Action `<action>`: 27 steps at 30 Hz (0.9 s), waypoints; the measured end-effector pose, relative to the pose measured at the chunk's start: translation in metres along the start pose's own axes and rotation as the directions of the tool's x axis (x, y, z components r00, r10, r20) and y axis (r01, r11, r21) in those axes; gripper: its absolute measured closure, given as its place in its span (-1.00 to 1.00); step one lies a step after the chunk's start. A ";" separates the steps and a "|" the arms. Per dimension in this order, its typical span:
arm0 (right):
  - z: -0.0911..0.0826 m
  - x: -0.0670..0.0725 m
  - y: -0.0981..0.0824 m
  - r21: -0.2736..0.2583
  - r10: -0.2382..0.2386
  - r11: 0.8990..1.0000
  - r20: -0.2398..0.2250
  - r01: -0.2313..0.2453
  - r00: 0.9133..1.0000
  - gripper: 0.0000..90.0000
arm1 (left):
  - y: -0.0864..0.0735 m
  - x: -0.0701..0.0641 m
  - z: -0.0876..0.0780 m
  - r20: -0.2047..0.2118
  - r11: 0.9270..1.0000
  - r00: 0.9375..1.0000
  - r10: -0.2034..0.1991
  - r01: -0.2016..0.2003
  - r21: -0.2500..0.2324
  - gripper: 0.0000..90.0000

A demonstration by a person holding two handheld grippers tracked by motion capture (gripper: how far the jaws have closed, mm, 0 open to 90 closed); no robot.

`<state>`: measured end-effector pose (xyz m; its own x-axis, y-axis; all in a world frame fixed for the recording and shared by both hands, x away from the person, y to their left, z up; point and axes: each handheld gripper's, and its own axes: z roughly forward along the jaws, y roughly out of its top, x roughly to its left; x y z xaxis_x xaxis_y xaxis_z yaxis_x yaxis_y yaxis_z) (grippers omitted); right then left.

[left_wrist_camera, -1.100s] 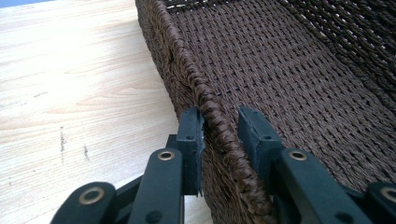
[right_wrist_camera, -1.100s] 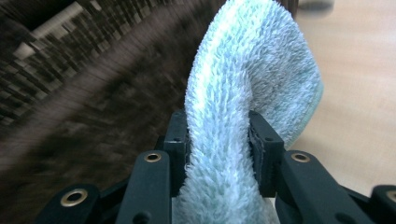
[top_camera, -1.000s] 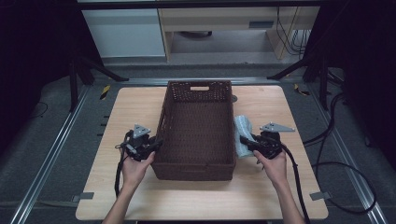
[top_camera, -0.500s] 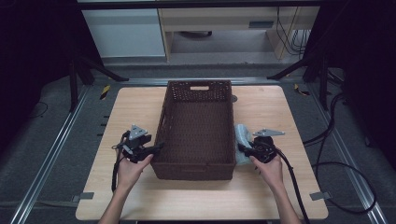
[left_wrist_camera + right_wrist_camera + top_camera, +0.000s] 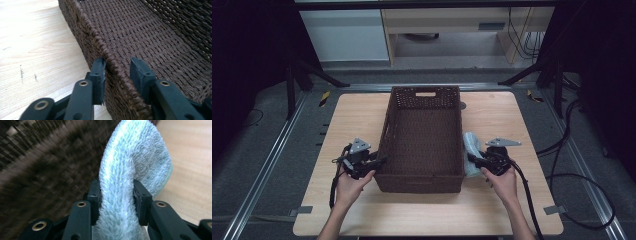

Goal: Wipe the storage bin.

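A dark brown woven basket (image 5: 384,135) stands lengthwise in the middle of the wooden table (image 5: 492,115). My left gripper (image 5: 381,161) straddles the basket's left rim near its front corner. In the left gripper view the rim (image 5: 113,66) runs between the jaws of my left gripper (image 5: 117,70): the outer pad touches it and the inner pad stands a little off. These jaws have just been closing. My right gripper (image 5: 473,160) is beside the basket's right wall, shut on a light blue fluffy cloth (image 5: 472,146). The cloth (image 5: 135,157) is pinched between the pads of my right gripper (image 5: 117,195) and arches upward.
The basket's inside (image 5: 150,32) is bare weave. Its wall (image 5: 45,157) is blurred close on one side of the cloth, with table wood (image 5: 190,157) on the other. Cables (image 5: 562,175) trail off the table's right edge. Metal rails and dark floor surround the table.
Both hands stay almost where they were. The right gripper and its cloth have shifted slightly toward the table's near edge.
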<state>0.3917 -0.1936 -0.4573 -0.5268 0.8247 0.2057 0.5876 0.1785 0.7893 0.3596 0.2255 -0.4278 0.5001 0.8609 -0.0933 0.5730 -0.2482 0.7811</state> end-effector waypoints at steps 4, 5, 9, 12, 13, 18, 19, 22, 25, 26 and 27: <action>-0.014 0.005 0.007 -0.058 -0.006 0.998 -0.016 0.005 1.000 0.47 | 0.000 -0.003 -0.001 -0.025 1.000 1.000 -0.010 0.010 -0.007 0.54; -0.017 0.006 0.009 -0.070 -0.008 0.998 -0.019 0.006 1.000 0.47 | 0.000 -0.003 -0.001 -0.026 1.000 1.000 -0.015 0.015 -0.007 0.54; -0.022 0.010 0.012 -0.087 -0.022 0.996 -0.026 0.020 0.999 0.47 | 0.002 -0.002 0.001 -0.043 1.000 0.999 -0.026 0.026 -0.012 0.56; -0.016 0.010 0.009 -0.062 -0.023 0.998 -0.015 0.022 1.000 0.47 | 0.003 -0.001 0.004 -0.051 0.999 0.998 -0.032 0.031 -0.013 0.56; -0.013 0.009 0.007 -0.050 -0.022 0.999 -0.010 0.021 1.000 0.47 | 0.004 -0.001 0.004 -0.054 0.999 0.998 -0.033 0.032 -0.015 0.56; 0.002 0.007 -0.002 0.014 -0.017 1.000 0.011 0.017 1.000 0.47 | 0.005 0.001 0.008 -0.052 0.999 0.998 -0.040 0.039 -0.021 0.55; 0.005 0.006 -0.004 0.024 -0.016 1.000 0.015 0.015 1.000 0.47 | 0.006 0.002 0.008 -0.049 0.999 0.998 -0.039 0.038 -0.020 0.55; 0.014 0.004 -0.010 0.061 -0.012 0.998 0.026 0.010 1.000 0.47 | 0.006 0.002 0.008 -0.051 0.999 0.998 -0.032 0.031 -0.019 0.55; 0.020 0.006 -0.014 0.086 -0.016 0.996 0.032 0.013 0.999 0.47 | 0.006 0.002 0.008 -0.049 0.999 0.998 -0.028 0.027 -0.018 0.55; 0.019 0.006 -0.013 0.082 -0.016 0.997 0.027 0.014 1.000 0.47 | 0.006 0.002 0.008 -0.048 0.999 0.998 -0.028 0.027 -0.018 0.54; 0.017 0.007 -0.011 0.078 -0.016 0.997 0.023 0.014 1.000 0.47 | 0.006 0.002 0.008 -0.048 0.999 0.998 -0.028 0.027 -0.018 0.54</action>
<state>0.3918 -0.1808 -0.4744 -0.5218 0.8340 0.1793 0.6258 0.2314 0.7449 0.3691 0.2222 -0.4284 0.4526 0.8877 -0.0852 0.5745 -0.2171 0.7892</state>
